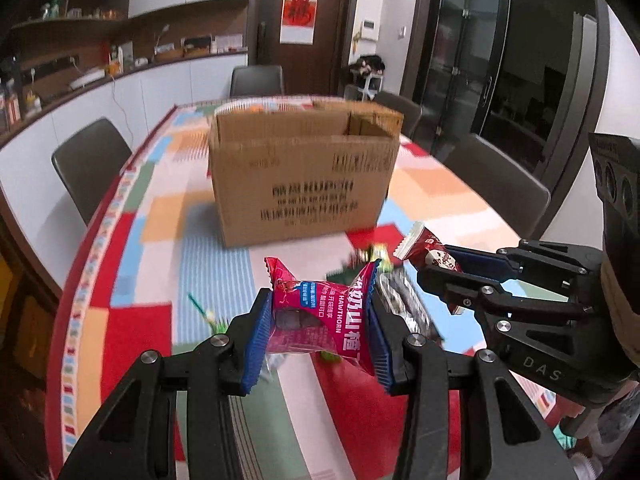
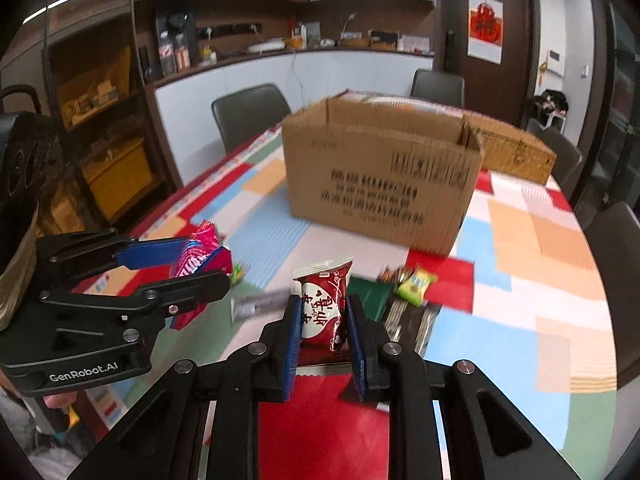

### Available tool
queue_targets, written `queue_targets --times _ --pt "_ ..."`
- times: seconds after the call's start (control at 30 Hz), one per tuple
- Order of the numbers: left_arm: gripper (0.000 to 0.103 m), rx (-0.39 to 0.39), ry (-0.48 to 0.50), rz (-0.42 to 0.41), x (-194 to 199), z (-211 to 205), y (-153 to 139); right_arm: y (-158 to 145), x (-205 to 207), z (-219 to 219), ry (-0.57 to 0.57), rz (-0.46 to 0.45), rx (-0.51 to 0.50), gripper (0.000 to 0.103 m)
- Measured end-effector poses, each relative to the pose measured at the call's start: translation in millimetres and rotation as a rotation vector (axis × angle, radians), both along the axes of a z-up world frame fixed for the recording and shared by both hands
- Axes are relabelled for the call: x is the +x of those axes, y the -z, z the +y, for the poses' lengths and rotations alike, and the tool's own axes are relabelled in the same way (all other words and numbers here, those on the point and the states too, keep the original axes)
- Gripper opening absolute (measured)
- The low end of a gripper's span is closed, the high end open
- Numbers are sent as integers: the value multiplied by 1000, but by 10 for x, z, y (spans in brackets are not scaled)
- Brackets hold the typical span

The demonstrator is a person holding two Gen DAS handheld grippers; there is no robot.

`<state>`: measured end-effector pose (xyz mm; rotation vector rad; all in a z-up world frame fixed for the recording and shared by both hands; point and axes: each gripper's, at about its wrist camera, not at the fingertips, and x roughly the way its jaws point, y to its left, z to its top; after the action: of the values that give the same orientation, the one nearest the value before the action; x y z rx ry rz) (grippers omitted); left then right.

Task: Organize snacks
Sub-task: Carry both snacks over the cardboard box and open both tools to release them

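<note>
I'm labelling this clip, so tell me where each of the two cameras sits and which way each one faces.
Left wrist: rides on the left gripper, looking along its fingers at the cardboard box; its jaws clamp a pink snack packet; the right gripper shows at right.
Right wrist: rides on the right gripper, facing the same box; its jaws clamp a red snack packet; the left gripper shows at left.
Shared: box, colourful tablecloth, both packets.

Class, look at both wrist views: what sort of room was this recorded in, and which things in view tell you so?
Probably a home dining room: a long table under a colourful patchwork tablecloth, dark grey padded dining chairs around it, and a white sideboard with cluttered wooden shelves along the wall.
</note>
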<state>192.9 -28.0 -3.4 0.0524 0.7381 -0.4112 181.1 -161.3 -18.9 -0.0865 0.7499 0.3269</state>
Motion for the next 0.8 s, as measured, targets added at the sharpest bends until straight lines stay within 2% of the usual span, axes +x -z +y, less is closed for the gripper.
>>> queue_targets --times 0.4,0.8 --pt "44 -11 -19 -135 363 -65 -510 -543 272 -115 57 -153 37 23" --pt "44 0 -34 -202 885 -135 -837 -876 734 -184 99 -218 60 23"
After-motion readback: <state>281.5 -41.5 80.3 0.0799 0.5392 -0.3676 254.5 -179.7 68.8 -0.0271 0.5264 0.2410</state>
